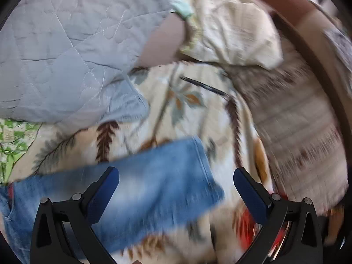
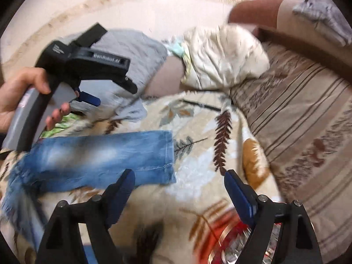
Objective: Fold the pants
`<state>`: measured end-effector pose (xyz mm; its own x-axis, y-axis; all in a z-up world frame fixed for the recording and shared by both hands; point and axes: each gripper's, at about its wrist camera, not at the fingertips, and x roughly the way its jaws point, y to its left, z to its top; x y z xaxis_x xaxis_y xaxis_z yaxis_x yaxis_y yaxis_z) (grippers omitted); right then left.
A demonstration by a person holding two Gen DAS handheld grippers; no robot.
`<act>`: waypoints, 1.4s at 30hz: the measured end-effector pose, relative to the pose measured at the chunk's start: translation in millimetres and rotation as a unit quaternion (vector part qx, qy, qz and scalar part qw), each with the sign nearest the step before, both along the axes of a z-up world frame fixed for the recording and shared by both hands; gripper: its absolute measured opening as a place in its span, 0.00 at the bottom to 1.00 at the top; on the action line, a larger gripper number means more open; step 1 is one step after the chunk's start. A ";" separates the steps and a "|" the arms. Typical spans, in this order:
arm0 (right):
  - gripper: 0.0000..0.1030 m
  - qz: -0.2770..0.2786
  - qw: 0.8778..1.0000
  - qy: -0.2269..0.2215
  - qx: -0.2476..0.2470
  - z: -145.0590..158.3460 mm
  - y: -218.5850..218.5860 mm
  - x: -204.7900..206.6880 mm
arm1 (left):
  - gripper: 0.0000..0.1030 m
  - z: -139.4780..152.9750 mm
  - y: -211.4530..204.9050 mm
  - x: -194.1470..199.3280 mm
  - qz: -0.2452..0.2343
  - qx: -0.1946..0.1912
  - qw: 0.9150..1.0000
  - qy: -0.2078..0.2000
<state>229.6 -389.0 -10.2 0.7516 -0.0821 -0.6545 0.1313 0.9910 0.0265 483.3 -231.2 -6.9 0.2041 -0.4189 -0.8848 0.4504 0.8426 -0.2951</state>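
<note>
Blue faded jeans [image 1: 154,187] lie flat on a leaf-patterned blanket [image 1: 180,101], leg end pointing right. In the right wrist view the jeans [image 2: 99,154] stretch from the left edge to a hemmed cuff [image 2: 169,156] near the middle. My left gripper [image 1: 176,180] is open and empty, hovering above the leg end. It also shows in the right wrist view [image 2: 88,96], held in a hand above the jeans. My right gripper [image 2: 178,180] is open and empty, just above the blanket beside the cuff.
A grey quilt [image 1: 66,55] lies at the back left, a cream pillow [image 1: 231,28] behind, a brown striped cushion [image 2: 308,121] to the right. A black pen-like stick [image 1: 204,85] lies on the blanket. A red patterned item [image 2: 237,242] sits near my right fingers.
</note>
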 end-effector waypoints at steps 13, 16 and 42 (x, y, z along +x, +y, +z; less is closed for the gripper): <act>0.83 0.113 0.994 0.004 0.001 -3.1 66.3 -188.0 | 1.00 39.8 65.0 -195.8 -0.177 0.041 0.983 0.000; 0.83 0.121 0.991 0.030 0.041 -34.0 64.7 -195.6 | 1.00 16.2 63.3 -205.2 -0.170 0.031 0.984 0.034; 0.17 0.113 0.977 0.127 0.130 -124.9 66.4 -139.2 | 0.03 -113.7 -31.2 -227.7 -0.203 0.148 0.961 0.113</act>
<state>90.4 -322.6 -135.1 0.5413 0.2613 -0.7992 -0.0558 0.9595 0.2760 255.7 -262.5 -120.6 -0.1339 -0.1464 -0.9801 0.7122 0.6735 -0.1979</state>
